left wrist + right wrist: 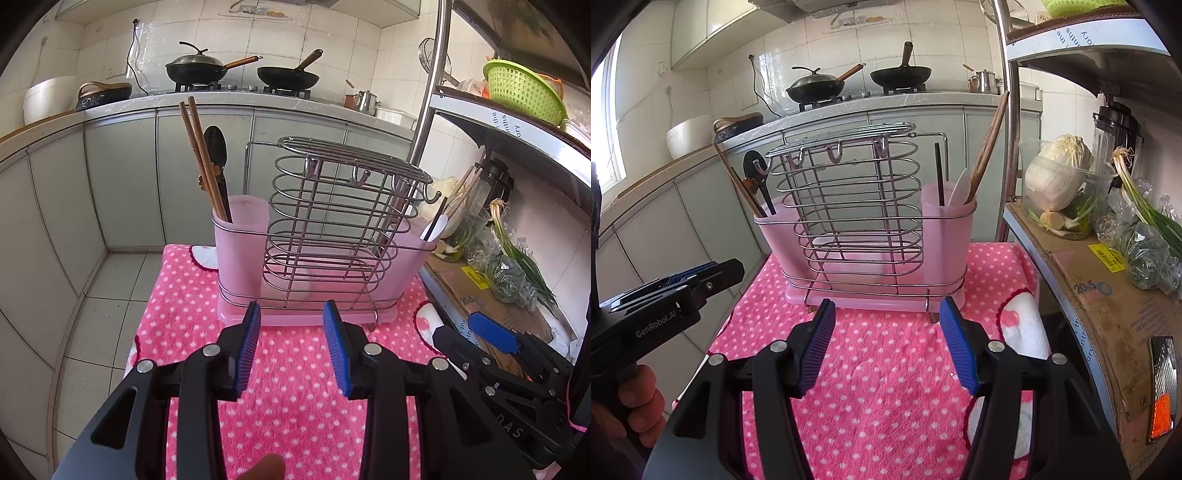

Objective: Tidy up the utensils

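Both grippers, left point(291, 314) and right point(886, 312), gape wide, empty, before utensil rack point(849, 221).

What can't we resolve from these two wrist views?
- Lower ends of the chopsticks and black spoon: left wrist view, hidden inside the frosted pink cup.
- Right cup contents below the rim: right wrist view, same frosted plastic.
- Pink towel near edge: both views, covered by the left claw and right claw.
- Wire rack middle: looks empty, but the bottom is blurred through the plastic.
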A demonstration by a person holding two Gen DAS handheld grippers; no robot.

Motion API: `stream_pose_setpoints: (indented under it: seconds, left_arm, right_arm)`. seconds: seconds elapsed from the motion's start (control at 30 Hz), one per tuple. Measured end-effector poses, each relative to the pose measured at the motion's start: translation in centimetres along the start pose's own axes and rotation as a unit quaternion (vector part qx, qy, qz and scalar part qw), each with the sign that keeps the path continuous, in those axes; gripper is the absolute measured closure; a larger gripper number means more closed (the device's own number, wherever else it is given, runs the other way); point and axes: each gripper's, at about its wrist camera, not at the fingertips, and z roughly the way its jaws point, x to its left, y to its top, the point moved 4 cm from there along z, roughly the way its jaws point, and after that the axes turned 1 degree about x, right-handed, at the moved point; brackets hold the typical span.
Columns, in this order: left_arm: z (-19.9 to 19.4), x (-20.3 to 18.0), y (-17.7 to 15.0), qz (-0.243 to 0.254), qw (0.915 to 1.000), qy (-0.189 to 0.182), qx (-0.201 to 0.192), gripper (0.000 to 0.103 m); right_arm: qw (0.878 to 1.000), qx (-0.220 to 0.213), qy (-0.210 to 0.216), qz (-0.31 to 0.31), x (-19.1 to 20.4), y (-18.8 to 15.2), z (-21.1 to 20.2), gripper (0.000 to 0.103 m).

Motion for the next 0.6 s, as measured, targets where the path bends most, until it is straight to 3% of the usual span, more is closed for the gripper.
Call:
stream_pose_setpoints:
  seconds: [0.6]
  left_arm:
    - [0.23, 0.03, -0.26, 0.004, 1.0, -0.003, 0.001, 0.069]
  right_arm:
    - [1.0, 0.001, 0.001, -0.001, 0.04, -0.05, 0.07, 0.044]
